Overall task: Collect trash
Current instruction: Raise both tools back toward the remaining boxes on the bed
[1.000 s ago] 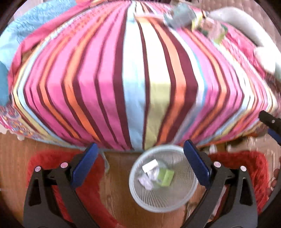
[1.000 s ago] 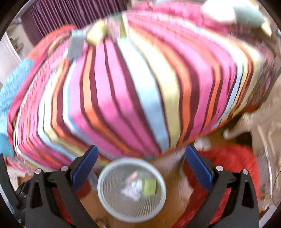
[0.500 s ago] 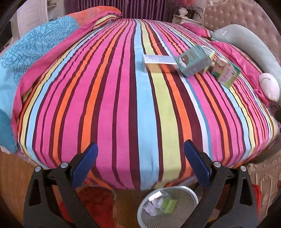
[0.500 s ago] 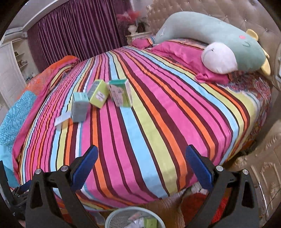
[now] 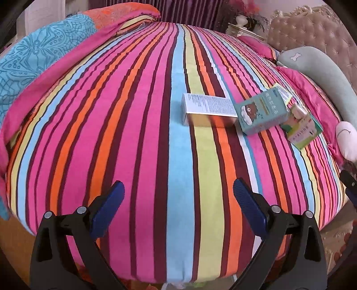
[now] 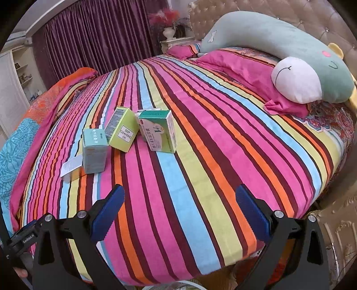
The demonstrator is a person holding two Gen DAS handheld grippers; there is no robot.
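Observation:
Several empty cartons lie on the striped bed. In the left wrist view a silver box [image 5: 208, 109] lies next to a teal box [image 5: 262, 112], with a green-and-white box [image 5: 301, 130] to their right. In the right wrist view the silver box [image 6: 71, 168], teal box [image 6: 94, 150], a lime "Deep Cleansing Oil" box [image 6: 122, 132] and the green-and-white box [image 6: 158, 131] sit mid-bed. My left gripper [image 5: 177, 207] and right gripper [image 6: 178, 209] are both open and empty, above the bed's near edge, well short of the boxes. Only the white bin's rim [image 6: 178, 286] shows at the bottom.
A grey-green plush pillow [image 6: 279, 42] and a pink pillow [image 6: 241, 67] lie by the tufted headboard [image 6: 312, 17]. A blue and orange quilt [image 5: 40, 55] is bunched on the bed's left side. Purple curtains [image 6: 100, 38] hang behind.
Both grippers have risen from above the floor bin and tilted up over the bed. The bin has dropped almost out of both views and the boxes now look closer.

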